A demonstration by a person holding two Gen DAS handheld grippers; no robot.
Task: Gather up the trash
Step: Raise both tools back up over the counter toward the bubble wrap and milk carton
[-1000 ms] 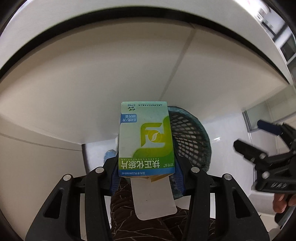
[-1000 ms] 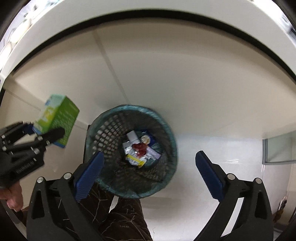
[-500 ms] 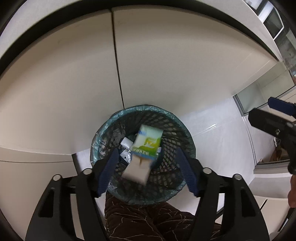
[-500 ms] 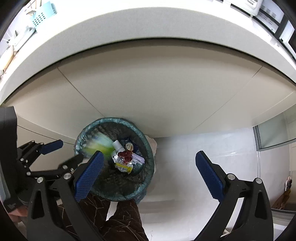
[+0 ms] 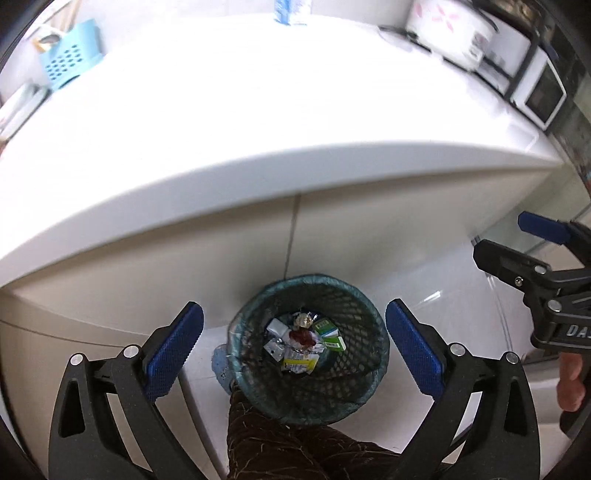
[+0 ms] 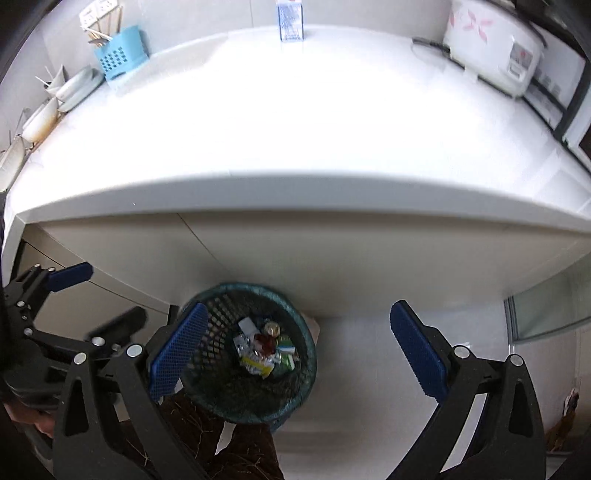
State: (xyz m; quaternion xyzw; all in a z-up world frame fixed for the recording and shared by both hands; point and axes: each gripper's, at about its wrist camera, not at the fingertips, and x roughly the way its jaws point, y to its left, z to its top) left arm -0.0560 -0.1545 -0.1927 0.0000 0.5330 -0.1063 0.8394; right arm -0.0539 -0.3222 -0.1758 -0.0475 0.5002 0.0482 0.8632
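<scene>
A dark mesh wastebasket [image 5: 364, 306] with a teal liner stands on the floor against the cabinet front. Inside it, the green-and-white box [image 5: 330, 333] lies among foil wrappers and a red scrap. My left gripper [image 5: 293, 314] hangs high above the basket, its jaws opening wide with nothing between them. My right gripper [image 6: 299, 314] is open and empty too, above the same wastebasket [image 6: 306, 343], where the box [image 6: 286, 353] shows. Each gripper also appears in the other's view: the right gripper [image 5: 532, 251] at the right edge, the left gripper [image 6: 96, 299] at the left.
A white countertop [image 5: 258, 110] juts out above the basket. On it stand a blue slotted caddy [image 5: 70, 62], a small carton [image 6: 290, 20] and a rice cooker [image 6: 495, 44]. A microwave [image 5: 543, 96] sits far right. A person's leg in brown trousers [image 5: 266, 443] is beside the basket.
The green box left the left gripper and fell into the basket. The left jaws spread wide. Both grippers rose, bringing the countertop into view.
</scene>
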